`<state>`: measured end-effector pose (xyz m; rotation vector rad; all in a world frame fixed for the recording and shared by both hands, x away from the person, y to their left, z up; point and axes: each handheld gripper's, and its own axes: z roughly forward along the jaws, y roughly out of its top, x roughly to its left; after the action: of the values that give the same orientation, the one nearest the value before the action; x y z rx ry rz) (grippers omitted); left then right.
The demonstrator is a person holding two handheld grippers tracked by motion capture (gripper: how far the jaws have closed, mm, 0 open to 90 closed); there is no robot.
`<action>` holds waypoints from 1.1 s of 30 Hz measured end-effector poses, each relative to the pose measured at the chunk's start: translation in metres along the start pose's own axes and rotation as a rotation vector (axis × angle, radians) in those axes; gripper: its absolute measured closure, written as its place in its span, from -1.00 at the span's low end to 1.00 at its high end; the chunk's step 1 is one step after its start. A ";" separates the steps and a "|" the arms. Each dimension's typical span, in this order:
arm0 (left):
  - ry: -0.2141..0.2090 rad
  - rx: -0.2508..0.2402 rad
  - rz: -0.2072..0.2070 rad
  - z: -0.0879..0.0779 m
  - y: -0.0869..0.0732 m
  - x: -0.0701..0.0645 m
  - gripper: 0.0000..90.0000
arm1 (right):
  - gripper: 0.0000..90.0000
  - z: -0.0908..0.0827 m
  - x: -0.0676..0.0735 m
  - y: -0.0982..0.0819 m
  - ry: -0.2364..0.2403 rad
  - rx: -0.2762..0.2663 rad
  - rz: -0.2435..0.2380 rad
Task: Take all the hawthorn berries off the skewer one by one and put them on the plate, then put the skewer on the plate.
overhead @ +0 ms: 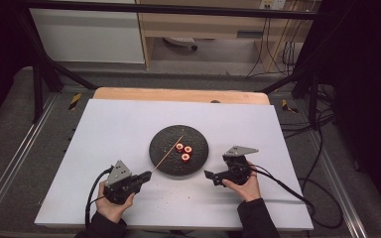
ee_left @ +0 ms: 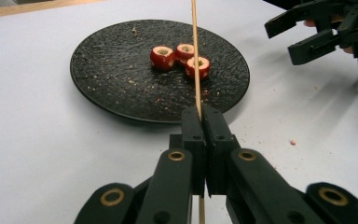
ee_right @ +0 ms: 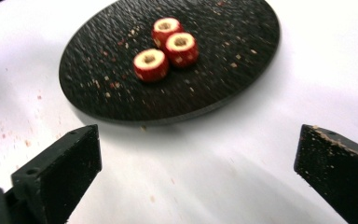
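Your left gripper [ee_left: 200, 116] sits at the near left of the white counter [overhead: 109, 134], fingers [ee_left: 192, 133] pressed together on a thin pale wooden skewer [ee_left: 196, 60]. That skewer runs straight from the fingers out over the plate [overhead: 166, 144], passing above the fruit pieces in the left gripper view. Your right gripper [overhead: 211, 177] rests just right of the plate, fingers [ee_right: 70, 161] spread wide with nothing between them. On the round, black, rough-textured plate lie three small red rings [ee_right: 168, 44] with pale hollowed centres, clustered and touching. Reddish crumbs [ee_right: 116, 84] speckle the plate and the counter around it.
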<state>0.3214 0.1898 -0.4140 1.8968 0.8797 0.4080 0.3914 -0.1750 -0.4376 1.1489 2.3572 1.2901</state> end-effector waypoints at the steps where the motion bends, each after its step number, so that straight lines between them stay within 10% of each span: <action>1: 0.001 0.000 -0.001 0.000 0.001 0.000 0.96 | -0.98 -0.004 -0.002 -0.003 -0.002 0.004 0.000; 20: 0.025 0.012 -0.032 0.004 0.034 0.013 0.96 | -0.98 -0.035 -0.022 -0.037 -0.058 0.000 0.007; 33: 0.046 0.055 -0.067 0.036 0.051 0.019 0.96 | -0.98 -0.041 -0.025 -0.042 -0.067 0.002 0.003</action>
<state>0.3771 0.1671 -0.3882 1.9091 0.9912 0.3917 0.3643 -0.2311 -0.4511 1.1777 2.3105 1.2314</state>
